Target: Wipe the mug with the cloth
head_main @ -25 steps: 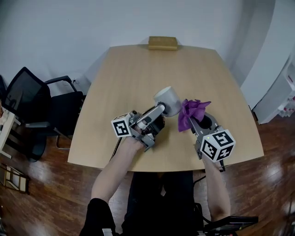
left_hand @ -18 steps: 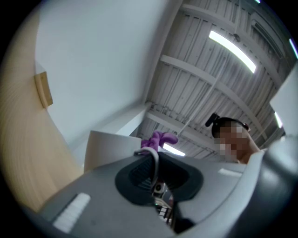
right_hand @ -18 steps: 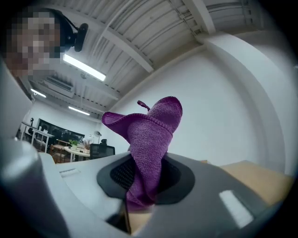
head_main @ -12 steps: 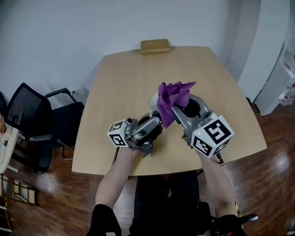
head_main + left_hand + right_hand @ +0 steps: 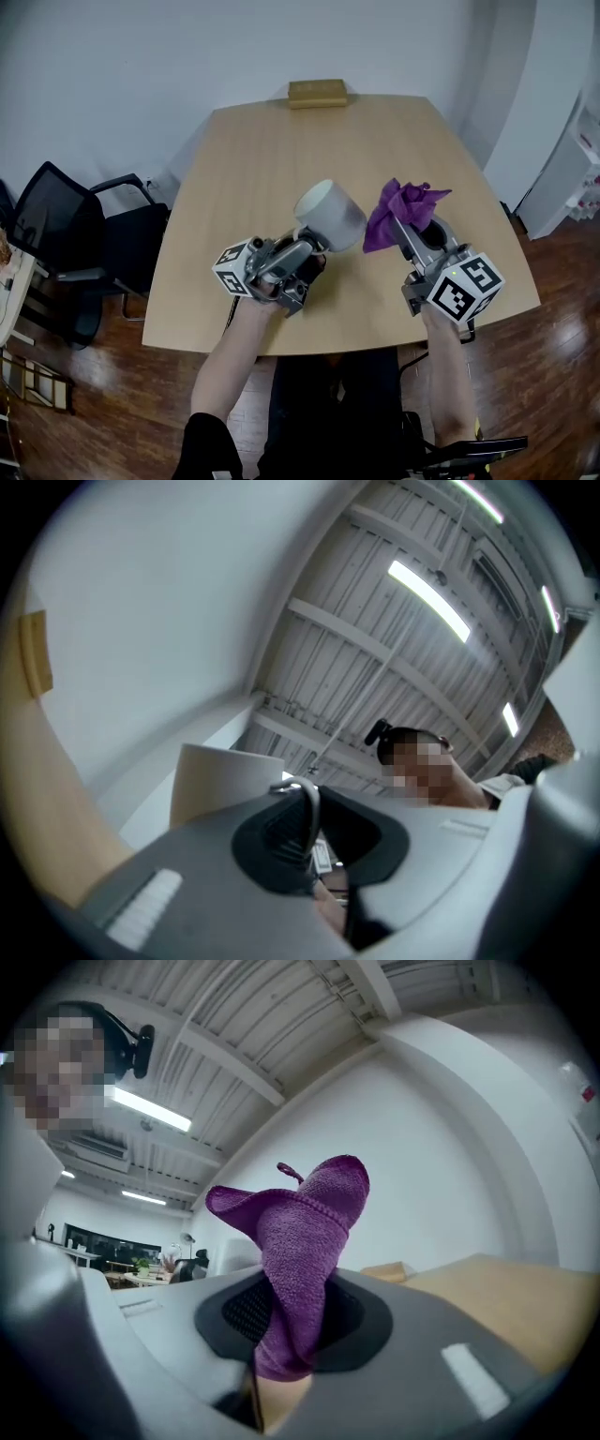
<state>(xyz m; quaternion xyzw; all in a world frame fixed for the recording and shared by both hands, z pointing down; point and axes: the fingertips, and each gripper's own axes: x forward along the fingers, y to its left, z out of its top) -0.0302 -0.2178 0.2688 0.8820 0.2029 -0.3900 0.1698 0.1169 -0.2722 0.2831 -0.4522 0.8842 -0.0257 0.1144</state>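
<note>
A pale wooden tabletop (image 5: 281, 159) with rounded corners is filling the middle of the head view, standing on a dark, glossy wood floor (image 5: 103, 366) against a plain white wall (image 5: 141, 56). A small wooden block (image 5: 317, 93) is lying at its far edge, and a black office chair (image 5: 66, 234) is sitting beside its left side. Overhead, a ribbed ceiling with strip lights (image 5: 427, 597) is showing in the gripper views. The white mug (image 5: 330, 216) is being held up over the tabletop, tilted, by the left gripper (image 5: 307, 247), whose jaws are clenching its thin handle (image 5: 307, 803). Just to the mug's right and apart from it, the purple cloth (image 5: 403, 211), a fuzzy microfibre bunched into folds, is sticking up from the right gripper (image 5: 400, 232), whose jaws are pinching its lower end.
</note>
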